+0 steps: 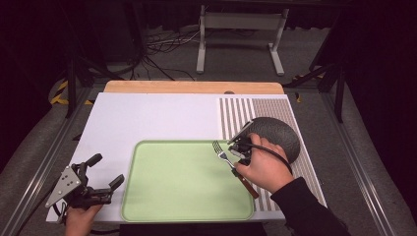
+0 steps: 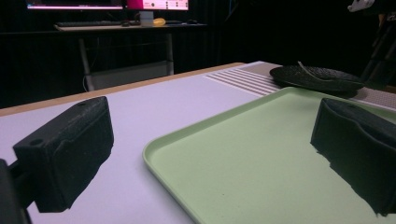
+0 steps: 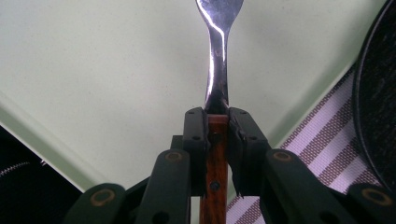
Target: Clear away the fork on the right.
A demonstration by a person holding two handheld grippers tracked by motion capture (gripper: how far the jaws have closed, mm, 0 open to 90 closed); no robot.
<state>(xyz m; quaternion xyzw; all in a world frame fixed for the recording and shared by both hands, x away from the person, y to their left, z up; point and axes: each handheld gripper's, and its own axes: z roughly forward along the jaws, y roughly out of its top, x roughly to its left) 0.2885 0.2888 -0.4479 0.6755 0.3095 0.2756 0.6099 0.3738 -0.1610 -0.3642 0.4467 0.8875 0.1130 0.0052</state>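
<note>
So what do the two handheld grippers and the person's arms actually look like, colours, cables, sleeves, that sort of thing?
Both are black two-jaw tools. The left gripper has blocky matte jaws and a grey three-cornered plate with small holes on top. The right gripper has linkage arms with brass-coloured pivot pins and a thick black cable looping off it. The right arm wears a black sleeve; the left hand is bare.

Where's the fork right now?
In the high view the fork is clamped by its wooden handle in the right tongs, tines over the green tray's right edge, just left of the black plate.
</note>
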